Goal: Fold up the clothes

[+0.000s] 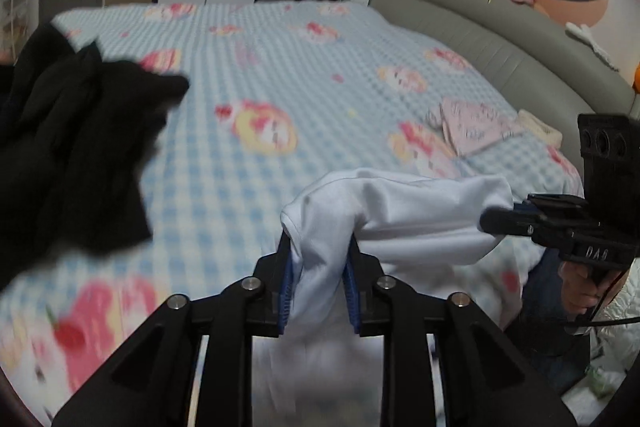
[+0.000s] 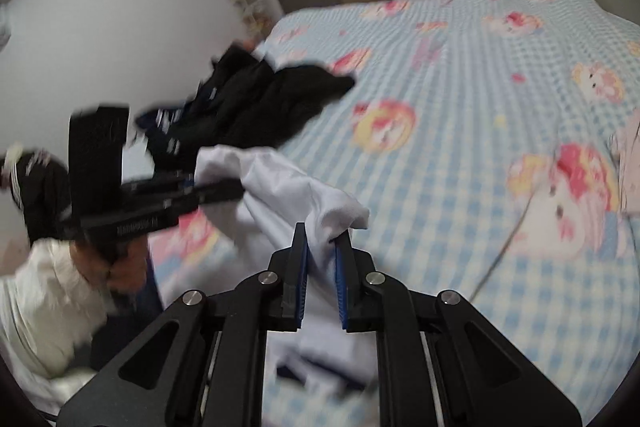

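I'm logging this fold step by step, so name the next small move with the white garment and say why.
Probably draw the two grippers apart and lower the white cotton garment flat onto the blue checked bedspread. The left gripper and right gripper each pinch it, yet it hangs bunched between them, clear of the black clothes pile.

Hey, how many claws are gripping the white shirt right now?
2. The left claw pinches one bunched part of the white shirt; the right claw pinches another, the cloth hanging between them above the bed.

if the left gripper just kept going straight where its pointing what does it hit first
Likely the checked bedspread: beyond the white garment clamped in the left gripper, nothing else lies ahead. The black clothes sit off to its left. Depth is unclear.
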{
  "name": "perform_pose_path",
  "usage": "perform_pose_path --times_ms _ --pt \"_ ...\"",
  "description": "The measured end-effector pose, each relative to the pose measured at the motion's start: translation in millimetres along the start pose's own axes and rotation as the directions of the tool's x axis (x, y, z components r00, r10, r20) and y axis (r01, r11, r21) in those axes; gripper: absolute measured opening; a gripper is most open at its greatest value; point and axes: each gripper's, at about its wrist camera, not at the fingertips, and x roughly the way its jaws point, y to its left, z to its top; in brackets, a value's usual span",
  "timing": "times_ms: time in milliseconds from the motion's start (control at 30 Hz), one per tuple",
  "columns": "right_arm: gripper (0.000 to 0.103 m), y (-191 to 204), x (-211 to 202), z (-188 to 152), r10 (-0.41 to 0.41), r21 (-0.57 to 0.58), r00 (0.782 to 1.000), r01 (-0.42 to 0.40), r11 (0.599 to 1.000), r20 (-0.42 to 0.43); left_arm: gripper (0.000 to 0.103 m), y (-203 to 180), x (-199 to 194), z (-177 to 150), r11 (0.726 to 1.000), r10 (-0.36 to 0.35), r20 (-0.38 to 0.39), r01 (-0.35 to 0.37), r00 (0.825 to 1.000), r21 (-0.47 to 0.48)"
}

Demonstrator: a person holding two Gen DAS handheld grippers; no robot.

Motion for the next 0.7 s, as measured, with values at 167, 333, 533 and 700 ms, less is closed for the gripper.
perform_pose_path --times_ms 167,333,533,700 --pt "0.011 8 7 -40 0.005 0.05 0.999 -0.003 0.999 -0.044 0.041 5 -19 -43 0.999 0.021 -0.047 -0.023 0.999 -0.038" --pt "0.012 14 11 -52 -0.015 0.047 0.997 0.019 0.999 -0.081 0.053 23 -49 -61 0.98 -0.098 -0.035 0.09 0.995 -0.176" --pt "0.012 17 10 -60 -0.031 0.041 0.994 0.035 0.999 -0.104 0.061 64 -61 -70 0.779 -0.38 0.117 0.385 0.918 -0.495" --pt "0.012 23 16 -65 -0.051 0.018 0.99 0.054 0.998 -0.13 0.061 59 -26 -73 0.728 -0.407 0.001 0.325 0.914 -0.603"
